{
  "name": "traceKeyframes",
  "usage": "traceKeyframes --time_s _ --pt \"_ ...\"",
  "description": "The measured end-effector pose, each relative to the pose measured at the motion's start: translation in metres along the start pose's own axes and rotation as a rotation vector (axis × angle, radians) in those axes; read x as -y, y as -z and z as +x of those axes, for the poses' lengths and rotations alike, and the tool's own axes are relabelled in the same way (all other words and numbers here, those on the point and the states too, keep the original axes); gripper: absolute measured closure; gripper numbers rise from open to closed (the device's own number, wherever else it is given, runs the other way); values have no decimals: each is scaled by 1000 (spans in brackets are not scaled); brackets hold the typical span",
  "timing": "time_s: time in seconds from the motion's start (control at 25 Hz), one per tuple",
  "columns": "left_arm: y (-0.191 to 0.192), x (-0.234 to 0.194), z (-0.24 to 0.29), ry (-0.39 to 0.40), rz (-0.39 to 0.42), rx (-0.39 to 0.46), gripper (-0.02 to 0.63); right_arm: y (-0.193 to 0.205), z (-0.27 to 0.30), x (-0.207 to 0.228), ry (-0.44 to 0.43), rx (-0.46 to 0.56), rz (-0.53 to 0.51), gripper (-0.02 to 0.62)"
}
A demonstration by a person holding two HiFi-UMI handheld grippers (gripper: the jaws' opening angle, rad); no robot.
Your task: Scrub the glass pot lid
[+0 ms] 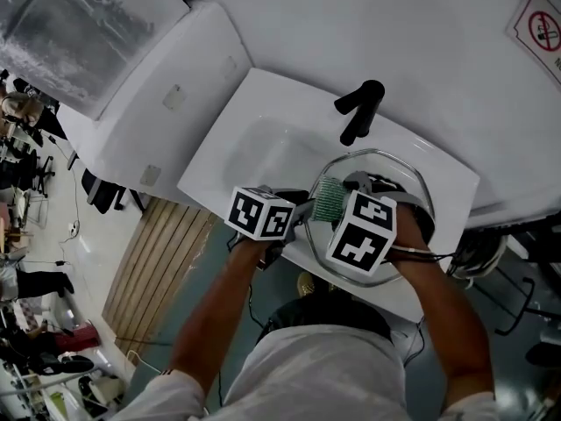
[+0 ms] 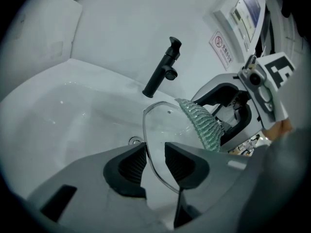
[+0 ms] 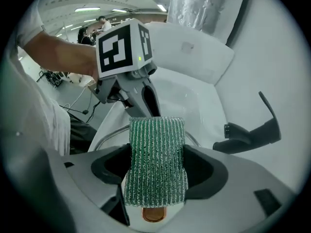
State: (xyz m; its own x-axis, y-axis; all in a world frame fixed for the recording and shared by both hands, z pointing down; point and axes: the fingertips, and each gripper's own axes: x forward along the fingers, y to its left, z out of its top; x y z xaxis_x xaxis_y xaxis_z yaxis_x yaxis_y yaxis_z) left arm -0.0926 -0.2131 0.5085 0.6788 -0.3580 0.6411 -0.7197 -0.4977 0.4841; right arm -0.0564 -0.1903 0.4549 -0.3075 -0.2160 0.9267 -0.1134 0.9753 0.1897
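The glass pot lid [image 1: 399,169] stands tilted on edge over the white sink [image 1: 263,139]. My left gripper [image 1: 302,210] is shut on the lid's near rim. In the left gripper view, the rim [image 2: 148,144] runs slantwise between the two dark pads of the left gripper [image 2: 154,161]. My right gripper [image 1: 344,210] is shut on a green ribbed scouring sponge [image 1: 329,198], which lies against the lid. In the right gripper view, the sponge [image 3: 156,149] fills the gap between the right gripper's [image 3: 155,168] jaws. The lid's rim [image 3: 109,137] curves behind the sponge.
A black faucet [image 1: 359,112] rises at the sink's back edge, just beyond the lid. The drain [image 2: 134,141] sits in the basin floor below the lid. A white appliance top [image 1: 131,103] adjoins the sink's left side. A wooden slat mat [image 1: 153,270] covers the floor.
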Motion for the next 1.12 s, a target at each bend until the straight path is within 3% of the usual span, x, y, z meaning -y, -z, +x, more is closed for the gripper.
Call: traceKeyframes --time_s 0.28,0.56,0.84,1.12 --pt "1 1 0 -7 -2 1 479 10 -3 8 -3 6 49 264" --pt "1 0 0 -13 -2 -2 479 55 -21 35 -43 87 308 264" --pt "1 1 0 -21 2 -9 479 110 -33 61 -26 157 532 264" --pt "1 1 0 -34 1 -8 479 169 -22 67 13 150 708 264"
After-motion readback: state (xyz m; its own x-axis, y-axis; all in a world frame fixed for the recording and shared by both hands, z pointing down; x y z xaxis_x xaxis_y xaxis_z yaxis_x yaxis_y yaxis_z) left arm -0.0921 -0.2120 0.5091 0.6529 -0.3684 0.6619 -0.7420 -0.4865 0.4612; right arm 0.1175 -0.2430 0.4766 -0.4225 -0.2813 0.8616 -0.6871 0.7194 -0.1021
